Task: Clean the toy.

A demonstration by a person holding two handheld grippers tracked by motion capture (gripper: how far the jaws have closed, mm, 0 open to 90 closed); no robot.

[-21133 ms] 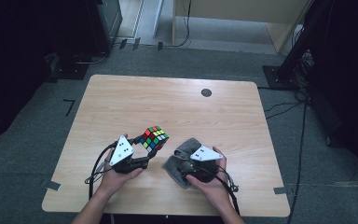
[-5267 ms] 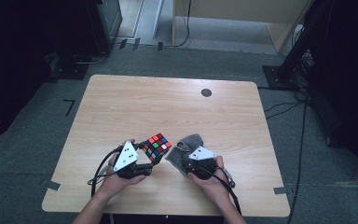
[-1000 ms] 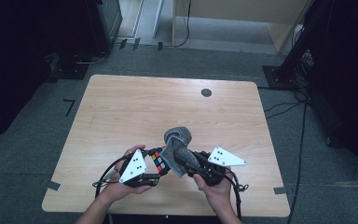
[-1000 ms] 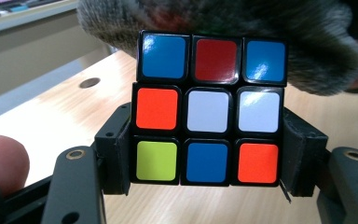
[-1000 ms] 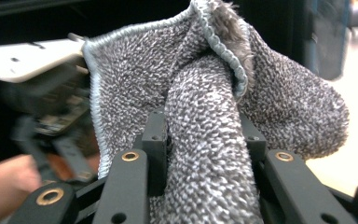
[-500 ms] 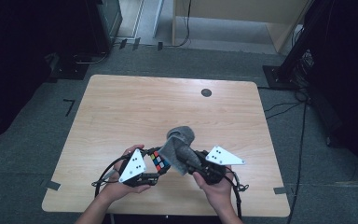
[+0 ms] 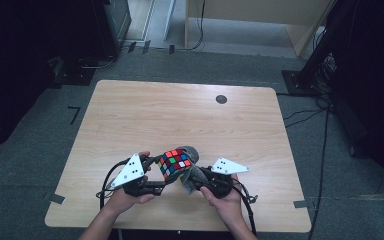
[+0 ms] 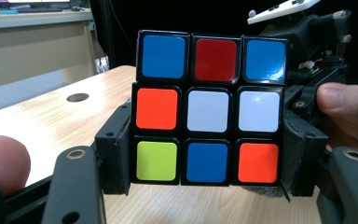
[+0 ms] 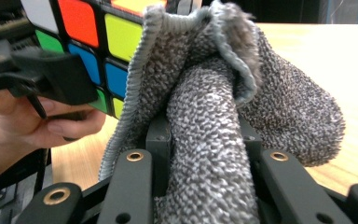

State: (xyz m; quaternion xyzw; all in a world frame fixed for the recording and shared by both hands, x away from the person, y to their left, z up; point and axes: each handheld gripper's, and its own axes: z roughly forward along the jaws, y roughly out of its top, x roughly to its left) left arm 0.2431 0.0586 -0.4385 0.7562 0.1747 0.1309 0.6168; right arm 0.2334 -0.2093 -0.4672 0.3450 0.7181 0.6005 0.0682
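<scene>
A scrambled Rubik's cube (image 7: 175, 163) is held above the near edge of the wooden table (image 7: 180, 115). My left gripper (image 7: 168, 174) is shut on it, one jaw on each side. In the left gripper view the cube (image 8: 209, 112) shows a blue, red, white and orange face between the pads of the left gripper (image 8: 209, 156). A grey knitted cloth (image 7: 192, 175) is bunched in my right gripper (image 7: 196, 184), which is shut on it. In the right gripper view the cloth (image 9: 223, 107) rises from the right gripper (image 9: 205, 140) and presses against the cube (image 9: 93, 32).
A small black round hole (image 7: 221, 99) lies in the table's far right part. Dark equipment and cables stand on the floor around the table. The far half of the tabletop is bare wood.
Over the last second the cube has risen a little and turned, and the cloth has dropped from above the cube to its right side. Both grippers kept their hold.
</scene>
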